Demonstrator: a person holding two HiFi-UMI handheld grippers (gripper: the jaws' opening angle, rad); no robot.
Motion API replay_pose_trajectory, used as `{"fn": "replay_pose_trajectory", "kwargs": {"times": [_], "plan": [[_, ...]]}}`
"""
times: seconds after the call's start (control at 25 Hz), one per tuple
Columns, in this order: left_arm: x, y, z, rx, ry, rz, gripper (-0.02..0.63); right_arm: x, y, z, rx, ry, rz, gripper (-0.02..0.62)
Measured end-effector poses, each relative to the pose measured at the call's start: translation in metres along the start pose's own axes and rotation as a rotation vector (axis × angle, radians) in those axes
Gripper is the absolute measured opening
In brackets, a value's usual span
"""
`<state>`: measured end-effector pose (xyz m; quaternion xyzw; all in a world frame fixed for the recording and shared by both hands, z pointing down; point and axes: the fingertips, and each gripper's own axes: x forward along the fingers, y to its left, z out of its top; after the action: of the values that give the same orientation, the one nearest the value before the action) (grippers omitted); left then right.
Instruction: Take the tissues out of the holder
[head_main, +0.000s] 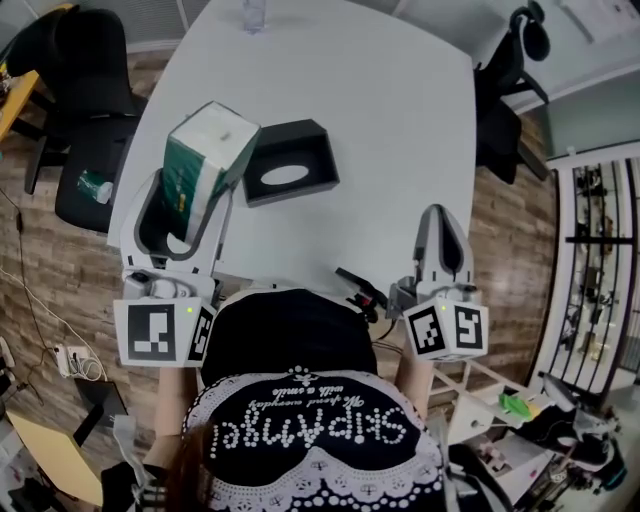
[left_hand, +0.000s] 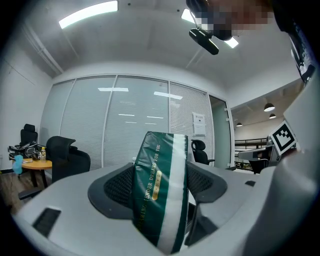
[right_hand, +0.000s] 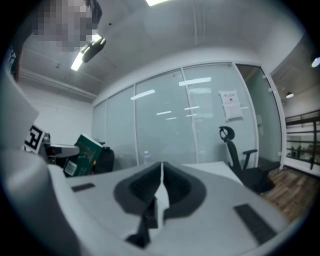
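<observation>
A green and white tissue pack (head_main: 203, 160) is held up above the white table (head_main: 380, 120), tilted, with my left gripper (head_main: 178, 215) shut on its lower end. In the left gripper view the pack (left_hand: 161, 185) fills the space between the two jaws. The black tissue holder (head_main: 290, 161) lies on the table just right of the pack, its oval opening facing up and nothing showing in it. My right gripper (head_main: 443, 243) hovers at the table's near right edge, jaws closed together on nothing. The right gripper view shows the pack (right_hand: 89, 151) far off to the left.
Black office chairs stand at the left (head_main: 95, 120) and the far right (head_main: 505, 90) of the table. A clear bottle (head_main: 254, 12) stands at the table's far edge. Glass partition walls (left_hand: 125, 125) surround the room. A shelf with small items (head_main: 520, 405) sits low right.
</observation>
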<state>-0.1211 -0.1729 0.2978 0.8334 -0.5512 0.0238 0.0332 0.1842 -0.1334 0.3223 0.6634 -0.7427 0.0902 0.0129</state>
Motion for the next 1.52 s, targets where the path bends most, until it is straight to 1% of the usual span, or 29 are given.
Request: {"fn": "replay_pose_trajectory", "kwargs": {"times": [0.32,0.68,0.88,1.2,1.32,1.52], "plan": [[-0.015,-0.002,-0.009,0.002,0.005,-0.002,0.347,-0.011,0.01,0.002,-0.016,-0.012,0.011,0.035],[-0.029,0.0,-0.034,-0.014,0.06,0.003,0.347,-0.02,0.017,-0.006,-0.026,0.005,0.028,0.035],[-0.038,-0.003,-0.044,-0.013,0.078,-0.004,0.347,-0.025,0.021,-0.014,-0.024,0.023,0.035,0.035],[-0.044,-0.009,-0.052,-0.026,0.088,-0.006,0.347,-0.029,0.023,-0.024,-0.021,0.043,0.044,0.035],[-0.044,-0.009,-0.052,-0.013,0.088,-0.013,0.347,-0.029,0.024,-0.023,-0.023,0.041,0.044,0.035],[-0.044,-0.011,-0.049,-0.015,0.079,-0.016,0.347,-0.031,0.021,-0.022,-0.028,0.04,0.037,0.035]]}}
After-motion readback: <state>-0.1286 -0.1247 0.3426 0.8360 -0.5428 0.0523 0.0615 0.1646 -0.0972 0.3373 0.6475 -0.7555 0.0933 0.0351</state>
